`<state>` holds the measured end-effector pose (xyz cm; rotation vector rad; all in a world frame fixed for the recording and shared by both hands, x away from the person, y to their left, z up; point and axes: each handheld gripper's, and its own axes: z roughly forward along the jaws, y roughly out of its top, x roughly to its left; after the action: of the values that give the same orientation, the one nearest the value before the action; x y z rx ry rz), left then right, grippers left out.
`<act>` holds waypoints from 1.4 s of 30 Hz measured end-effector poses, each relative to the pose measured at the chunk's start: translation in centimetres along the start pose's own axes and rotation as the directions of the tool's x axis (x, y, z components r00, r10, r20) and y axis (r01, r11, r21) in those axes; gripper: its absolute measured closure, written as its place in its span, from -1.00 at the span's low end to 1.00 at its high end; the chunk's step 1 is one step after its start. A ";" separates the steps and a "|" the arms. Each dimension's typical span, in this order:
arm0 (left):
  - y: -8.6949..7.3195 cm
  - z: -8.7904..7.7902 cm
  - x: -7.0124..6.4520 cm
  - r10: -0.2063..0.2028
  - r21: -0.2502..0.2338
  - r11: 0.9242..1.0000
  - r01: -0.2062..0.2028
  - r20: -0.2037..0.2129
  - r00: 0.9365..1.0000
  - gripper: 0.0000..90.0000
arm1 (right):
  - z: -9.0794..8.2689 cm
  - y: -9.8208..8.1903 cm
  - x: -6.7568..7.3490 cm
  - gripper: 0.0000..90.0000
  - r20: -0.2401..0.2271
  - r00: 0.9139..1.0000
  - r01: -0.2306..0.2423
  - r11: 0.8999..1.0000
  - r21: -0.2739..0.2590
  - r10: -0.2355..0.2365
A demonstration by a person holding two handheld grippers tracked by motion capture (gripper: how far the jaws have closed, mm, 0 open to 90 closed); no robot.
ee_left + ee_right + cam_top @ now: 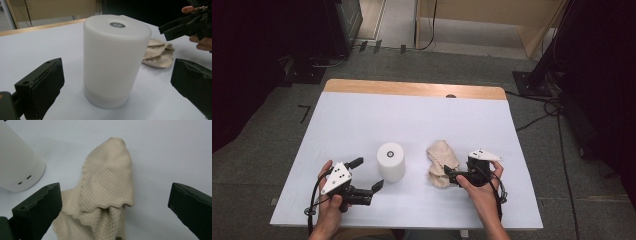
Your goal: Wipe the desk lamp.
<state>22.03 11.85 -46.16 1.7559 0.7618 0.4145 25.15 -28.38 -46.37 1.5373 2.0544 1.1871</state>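
The right tool has its jaws spread wide, with nothing pinched; they straddle the beige cloth, which lies crumpled on the white table right in front of them. The left tool is spread as well, its jaws on either side of the white cylinder without touching it.

The cylinder stands upright near the middle of the table, just left of the cloth and apart from it. As I judge it, the work involves the cloth and the cylinder together, perhaps wiping or covering. Nothing is held at this point, so any gripping, lifting or wiping is yet to come.

The left gripper view brings out the cylinder's grey ring on top and a slightly darker band at its base, with the cloth behind it and the right tool in a hand beyond. The right gripper view shows the cloth's ribbed weave, scalloped edge and folded layers, plus two small slots low on the cylinder's side. The high view alone gives the whole layout, the table's wooden far edge and the grey floor around it.
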 end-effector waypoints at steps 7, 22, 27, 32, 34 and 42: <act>-0.8 -1.5 0.7 -0.033 0.017 0.999 0.034 -0.032 0.999 -1.00 | -1.8 -0.4 -1.1 -1.00 0.017 1.000 0.008 0.999 -0.035 -0.008; -3.2 -5.4 4.6 -0.131 0.036 0.990 0.139 -0.156 0.979 -1.00 | -4.2 -3.4 -4.9 -1.00 0.115 0.993 0.011 1.000 -0.019 -0.009; -3.5 -6.0 5.3 -0.142 0.041 0.988 0.151 -0.175 0.974 -1.00 | -5.1 -4.2 -6.3 -1.00 0.150 0.989 -0.005 1.000 -0.016 0.007; -4.2 -6.8 6.5 -0.146 0.074 0.984 0.164 -0.205 0.968 -1.00 | -6.0 -5.0 -7.7 -1.00 0.178 0.984 -0.020 1.000 -0.008 0.022; -4.5 -6.9 6.8 -0.150 0.090 0.981 0.172 -0.208 0.966 -1.00 | -6.2 -5.3 -8.3 -1.00 0.191 0.981 -0.033 0.999 -0.006 0.033; -4.5 -6.0 7.2 -0.141 0.189 0.964 0.185 -0.221 0.965 -1.00 | -6.1 -6.2 -9.2 -1.00 0.246 0.969 -0.035 0.998 0.044 0.024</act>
<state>22.28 21.81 -49.21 1.8444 1.1255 0.4204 20.53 -39.72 -49.39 1.6507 1.9162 0.9108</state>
